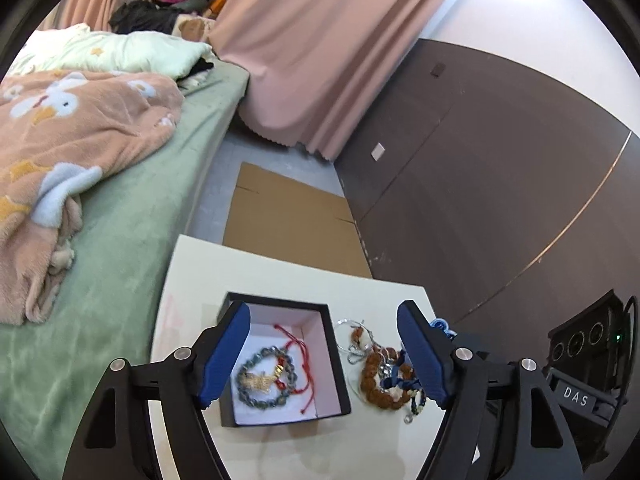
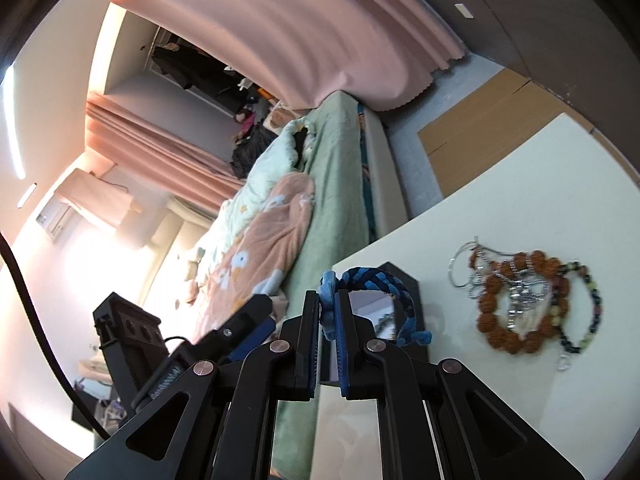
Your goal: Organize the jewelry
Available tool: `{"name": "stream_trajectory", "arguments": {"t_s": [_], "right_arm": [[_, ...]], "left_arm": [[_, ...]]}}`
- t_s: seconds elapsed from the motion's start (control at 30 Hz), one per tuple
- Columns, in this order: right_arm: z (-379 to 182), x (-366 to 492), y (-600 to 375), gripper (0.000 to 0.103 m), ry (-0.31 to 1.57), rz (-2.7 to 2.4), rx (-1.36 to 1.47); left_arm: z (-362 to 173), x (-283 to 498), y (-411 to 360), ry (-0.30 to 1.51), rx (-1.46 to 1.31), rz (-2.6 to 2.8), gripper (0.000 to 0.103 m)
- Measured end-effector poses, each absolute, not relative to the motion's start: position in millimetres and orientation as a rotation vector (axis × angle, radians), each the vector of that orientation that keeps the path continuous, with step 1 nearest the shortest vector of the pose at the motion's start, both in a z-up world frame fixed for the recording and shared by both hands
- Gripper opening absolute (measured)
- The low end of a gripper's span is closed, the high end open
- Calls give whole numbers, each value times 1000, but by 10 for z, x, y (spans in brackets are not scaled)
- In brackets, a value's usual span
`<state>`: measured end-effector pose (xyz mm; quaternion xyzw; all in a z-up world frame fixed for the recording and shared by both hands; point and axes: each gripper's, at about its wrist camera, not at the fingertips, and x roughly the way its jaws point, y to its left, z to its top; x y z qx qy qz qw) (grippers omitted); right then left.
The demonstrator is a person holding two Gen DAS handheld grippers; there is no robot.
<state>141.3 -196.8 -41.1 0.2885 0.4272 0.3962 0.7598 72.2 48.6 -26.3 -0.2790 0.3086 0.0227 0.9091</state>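
Currently the left gripper (image 1: 324,354) hangs above the white table (image 1: 192,264) with its jaws spread wide and nothing between them. Below it sits the black box (image 1: 285,360), white inside, holding a grey-blue bead bracelet (image 1: 266,378) and a red cord bracelet (image 1: 298,360). Just right of the box lies a pile of jewelry (image 1: 384,372): a brown bead bracelet (image 2: 516,302), silver chains (image 2: 466,264), and a dark-and-green bead strand (image 2: 588,312), all tangled and touching. The right gripper (image 2: 329,312) has its jaws pressed together, pinching a blue braided bracelet (image 2: 380,286) by its knot, with the loop hanging over the box edge. A bed (image 1: 120,208) stands beside the table.
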Motion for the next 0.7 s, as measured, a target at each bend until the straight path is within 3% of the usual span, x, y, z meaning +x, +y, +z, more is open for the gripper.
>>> {"name": "stream_trajectory", "arguments": {"t_s": [0.3, 0.33, 0.4, 0.43, 0.7], "right_arm": [[-456, 1436, -1497, 10, 950, 970, 622], [-471, 1446, -1444, 13, 966, 954, 595], [-534, 1484, -1393, 37, 1010, 922, 573], [-570, 1495, -1404, 56, 1023, 893, 572], [-537, 1485, -1791, 58, 995, 778, 569]], "left_arm": [[-266, 712, 681, 634, -616, 68, 77], [-261, 704, 700, 632, -617, 72, 77], [-259, 686, 716, 629, -617, 78, 77], [-255, 674, 732, 628, -617, 83, 77], [-262, 623, 729, 639, -618, 83, 77]]}}
